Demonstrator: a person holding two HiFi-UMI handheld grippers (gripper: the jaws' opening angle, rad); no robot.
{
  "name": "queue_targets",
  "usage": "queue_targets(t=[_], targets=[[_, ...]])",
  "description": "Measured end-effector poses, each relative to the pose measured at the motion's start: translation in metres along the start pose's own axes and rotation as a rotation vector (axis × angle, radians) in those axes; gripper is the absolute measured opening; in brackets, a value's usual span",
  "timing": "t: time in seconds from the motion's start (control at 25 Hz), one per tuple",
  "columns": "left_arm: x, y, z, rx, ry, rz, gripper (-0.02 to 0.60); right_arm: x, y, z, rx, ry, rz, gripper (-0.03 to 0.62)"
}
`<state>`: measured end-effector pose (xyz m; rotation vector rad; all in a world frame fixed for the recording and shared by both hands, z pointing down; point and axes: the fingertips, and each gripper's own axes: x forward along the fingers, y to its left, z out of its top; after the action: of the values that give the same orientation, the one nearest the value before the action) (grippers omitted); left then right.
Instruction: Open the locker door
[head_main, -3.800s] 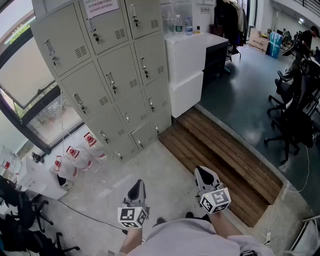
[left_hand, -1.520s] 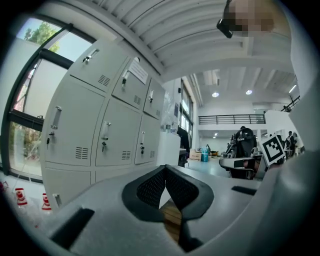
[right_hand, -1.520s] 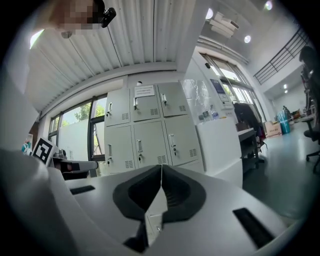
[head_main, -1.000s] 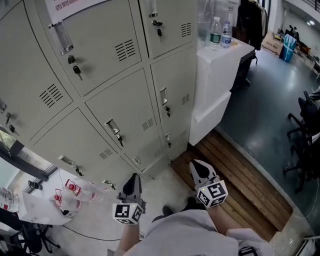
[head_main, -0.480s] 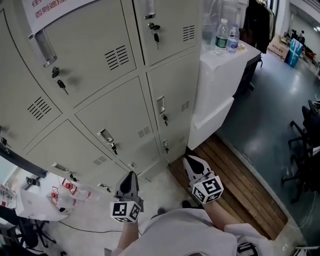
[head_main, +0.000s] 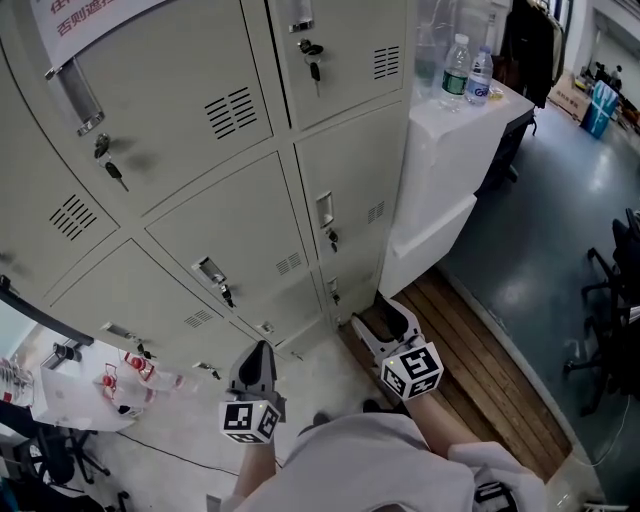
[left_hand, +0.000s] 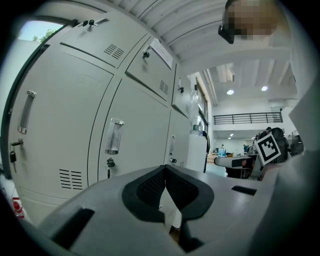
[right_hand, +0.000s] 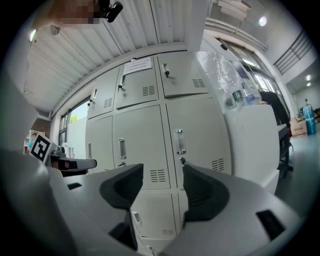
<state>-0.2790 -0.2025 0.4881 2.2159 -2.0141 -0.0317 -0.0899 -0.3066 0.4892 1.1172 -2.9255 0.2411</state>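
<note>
Standing before the bank of grey lockers (head_main: 200, 235), the person points both grippers level at it, and neither touches a door. The right gripper (head_main: 381, 318) has just been spreading its jaws, which now stand wide apart with nothing between them. Ahead of it, well apart, is a closed locker door (head_main: 360, 170) with a recessed handle (head_main: 324, 210). The left gripper (head_main: 259, 350) has its jaws pressed together, empty. A white cabinet (head_main: 440, 170) bearing water bottles (head_main: 456, 62) stands just right of the lockers.
</note>
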Motion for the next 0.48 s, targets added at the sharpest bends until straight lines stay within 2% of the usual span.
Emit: queue_targets(t=[0.48], targets=[[-0.023, 0.020, -0.005, -0.002, 0.013, 0.106, 0.003, 0.046, -0.014, 0.019, -0.074, -0.020, 0.067, 0.220]])
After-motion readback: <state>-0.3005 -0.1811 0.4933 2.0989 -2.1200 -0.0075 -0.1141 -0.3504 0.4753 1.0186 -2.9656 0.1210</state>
